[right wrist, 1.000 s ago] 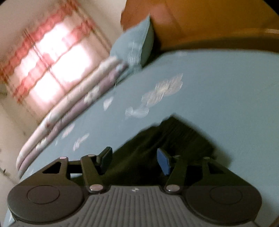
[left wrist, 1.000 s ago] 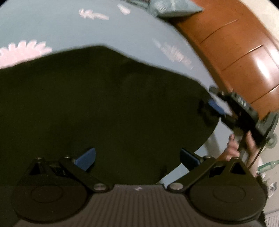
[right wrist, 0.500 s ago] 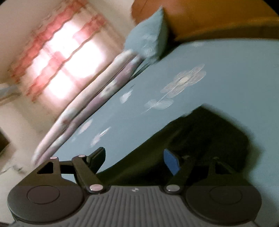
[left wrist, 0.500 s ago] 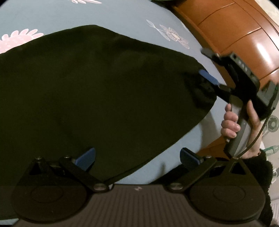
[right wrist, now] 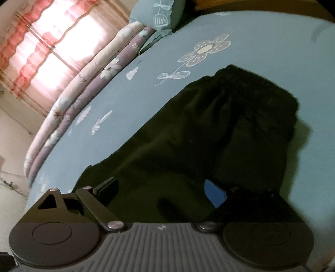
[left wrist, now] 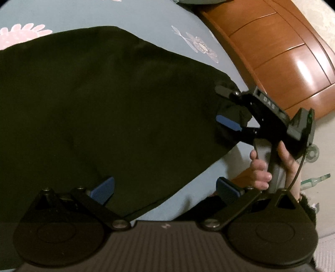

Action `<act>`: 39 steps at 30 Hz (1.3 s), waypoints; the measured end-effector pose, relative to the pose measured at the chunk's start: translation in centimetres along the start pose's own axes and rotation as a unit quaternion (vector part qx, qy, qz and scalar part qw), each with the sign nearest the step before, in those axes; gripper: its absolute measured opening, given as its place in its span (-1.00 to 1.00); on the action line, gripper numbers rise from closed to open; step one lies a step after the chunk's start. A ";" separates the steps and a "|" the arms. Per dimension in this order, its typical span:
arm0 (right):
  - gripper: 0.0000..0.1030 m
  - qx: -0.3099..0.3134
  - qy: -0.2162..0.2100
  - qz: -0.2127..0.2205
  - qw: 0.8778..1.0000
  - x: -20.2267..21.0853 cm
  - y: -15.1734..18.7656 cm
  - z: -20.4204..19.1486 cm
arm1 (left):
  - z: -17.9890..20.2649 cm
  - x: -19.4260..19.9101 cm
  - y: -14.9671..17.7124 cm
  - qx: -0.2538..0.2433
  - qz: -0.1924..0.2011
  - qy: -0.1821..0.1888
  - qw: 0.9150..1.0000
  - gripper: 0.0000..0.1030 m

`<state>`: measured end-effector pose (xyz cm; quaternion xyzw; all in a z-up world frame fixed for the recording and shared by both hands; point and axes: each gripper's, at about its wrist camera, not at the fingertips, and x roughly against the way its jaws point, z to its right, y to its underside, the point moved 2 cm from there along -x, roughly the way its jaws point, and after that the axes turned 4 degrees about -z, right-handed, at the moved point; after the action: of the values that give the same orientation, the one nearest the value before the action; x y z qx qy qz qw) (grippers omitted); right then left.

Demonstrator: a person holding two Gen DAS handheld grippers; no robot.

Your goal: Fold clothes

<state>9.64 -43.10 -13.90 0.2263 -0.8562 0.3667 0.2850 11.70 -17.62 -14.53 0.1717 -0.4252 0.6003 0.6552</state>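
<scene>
A black garment (left wrist: 108, 104) lies spread flat on a light blue bedsheet (left wrist: 117, 14) with flower prints. It also shows in the right wrist view (right wrist: 209, 134), where its far end is bunched. My left gripper (left wrist: 165, 187) is open over the garment's near edge, holding nothing. My right gripper (right wrist: 161, 191) is open, low over the garment's corner. In the left wrist view the right gripper (left wrist: 227, 108) sits at the garment's right corner, with a blue pad (left wrist: 228, 123) showing.
A brown wooden bed frame (left wrist: 278, 56) runs along the right. A folded floral quilt (right wrist: 83, 83) and a blue pillow (right wrist: 159, 14) lie at the far side of the bed, under a bright curtained window (right wrist: 41, 41).
Both grippers stayed open. The right gripper moved lower and closer over the garment's corner, its jaws spread wider. The left wrist view shifted, with the garment edge now nearer.
</scene>
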 end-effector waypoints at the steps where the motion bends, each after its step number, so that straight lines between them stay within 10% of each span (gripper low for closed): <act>1: 0.84 0.001 0.001 0.005 1.000 0.5 0.4 -0.5 | 0.3 0.0 -0.6 -0.009 -0.009 -0.010 1.000 0.98; 6: 0.88 0.004 -0.018 -0.016 1.000 0.6 3.6 -3.0 | 0.2 4.6 -2.7 -0.072 0.064 -0.090 0.991 0.98; 19: 1.00 0.193 0.192 -0.009 0.962 -3.2 9.0 -8.6 | -11.9 13.9 -3.2 0.034 0.146 -0.114 0.982 0.98; 25: 1.00 0.151 0.204 -0.033 0.967 -1.3 9.2 -9.5 | -15.8 16.9 -2.7 0.098 0.181 -0.100 0.973 0.98; 28: 1.00 0.186 0.144 -0.066 0.970 -0.2 10.4 -12.1 | -17.5 16.8 -2.7 0.125 0.185 -0.111 0.968 0.98; 34: 1.00 0.361 0.183 -0.096 0.909 -1.0 17.2 -15.9 | -18.7 15.4 -2.5 0.145 0.182 -0.107 0.967 0.98; 39: 1.00 0.381 0.194 -0.100 0.899 0.9 17.6 -15.5 | -18.7 15.7 -2.2 0.144 0.185 -0.094 0.968 0.98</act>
<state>3.46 -20.50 -13.30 0.3266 -0.5517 0.6707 0.3729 19.03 5.69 -12.78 0.2387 -0.4180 0.7472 0.4583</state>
